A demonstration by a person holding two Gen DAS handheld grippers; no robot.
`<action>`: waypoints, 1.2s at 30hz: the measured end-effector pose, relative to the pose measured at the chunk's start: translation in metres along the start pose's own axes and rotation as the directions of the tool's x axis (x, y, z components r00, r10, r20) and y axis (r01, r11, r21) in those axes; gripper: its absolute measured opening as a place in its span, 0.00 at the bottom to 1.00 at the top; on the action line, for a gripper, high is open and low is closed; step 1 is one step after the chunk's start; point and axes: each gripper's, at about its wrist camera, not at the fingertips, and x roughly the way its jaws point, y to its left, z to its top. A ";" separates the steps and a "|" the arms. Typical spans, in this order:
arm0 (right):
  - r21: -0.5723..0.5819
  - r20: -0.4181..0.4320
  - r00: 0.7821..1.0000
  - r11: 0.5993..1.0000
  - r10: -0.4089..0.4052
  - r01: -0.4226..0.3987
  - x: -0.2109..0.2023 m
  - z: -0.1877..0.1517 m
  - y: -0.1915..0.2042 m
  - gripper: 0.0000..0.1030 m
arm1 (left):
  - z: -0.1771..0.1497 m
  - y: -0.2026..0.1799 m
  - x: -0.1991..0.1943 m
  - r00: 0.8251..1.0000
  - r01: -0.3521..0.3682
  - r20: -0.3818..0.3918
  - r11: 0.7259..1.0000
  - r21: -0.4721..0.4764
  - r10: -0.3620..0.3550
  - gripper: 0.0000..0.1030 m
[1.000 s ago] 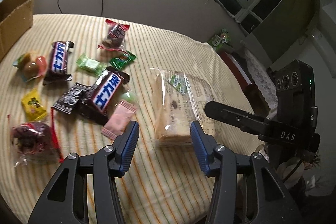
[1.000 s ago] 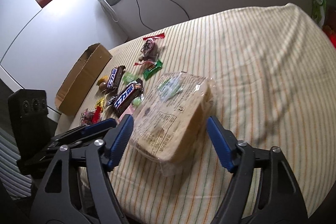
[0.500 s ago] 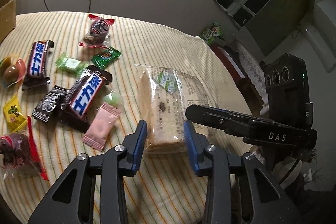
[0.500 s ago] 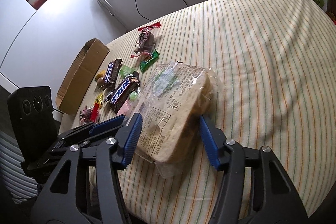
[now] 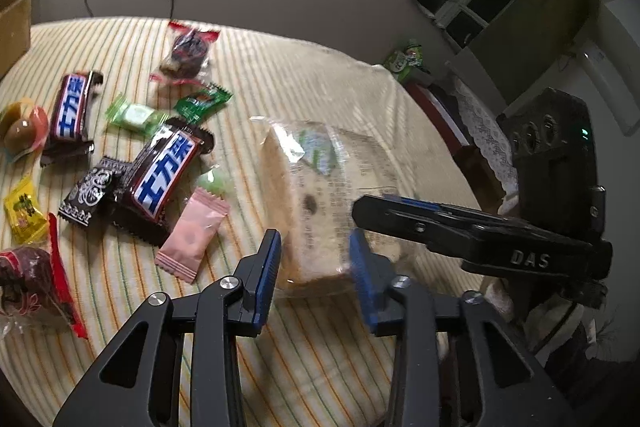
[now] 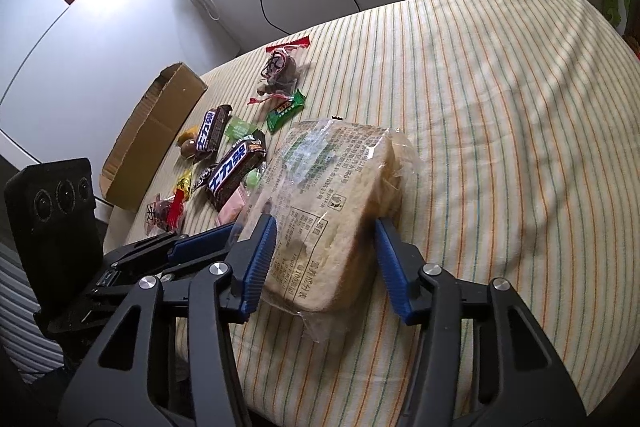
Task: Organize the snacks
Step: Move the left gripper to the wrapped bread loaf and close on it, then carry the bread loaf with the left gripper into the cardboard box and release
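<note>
A clear bag of sliced bread (image 5: 320, 187) (image 6: 332, 195) lies on the striped tablecloth (image 6: 500, 107), its near end towards both grippers. My right gripper (image 6: 325, 225) straddles that end; its jaws are closing and the blue pads touch both sides of the loaf. My left gripper (image 5: 315, 243) comes in from the bread's left corner. Its jaws are opening, with the loaf's end between the pads and a thin gap on each side. One right finger (image 5: 400, 215) lies across the bread in the left wrist view. The bread looks blurred there.
Left of the bread lie loose snacks: two chocolate bars (image 5: 164, 175) (image 5: 72, 111), a pink candy (image 5: 192, 231), green candies (image 5: 204, 103), red-wrapped packs (image 5: 188, 51) and a yellow sweet (image 5: 24, 211). An open cardboard box (image 6: 152, 135) stands at the table's far left edge.
The right jaws have narrowed from wide around the loaf to touching its sides. The left jaws pinched in close at the bread's end, then spread a little. Neither hand has shifted much.
</note>
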 end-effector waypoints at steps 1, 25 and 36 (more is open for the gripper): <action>-0.002 -0.005 1.000 1.000 -0.003 0.003 0.001 0.000 -0.001 0.50 | 0.000 0.002 0.002 1.000 0.005 -0.005 1.000 -0.008 -0.005 0.40; -0.099 -0.003 0.999 0.994 0.052 -0.052 0.001 0.027 0.051 0.47 | 0.008 0.007 -0.060 0.988 -0.068 0.140 0.997 0.022 0.064 0.38; -0.235 -0.021 0.994 0.966 0.103 -0.105 0.020 0.052 0.134 0.47 | 0.009 0.050 -0.121 0.951 -0.148 0.267 0.988 -0.053 0.157 0.38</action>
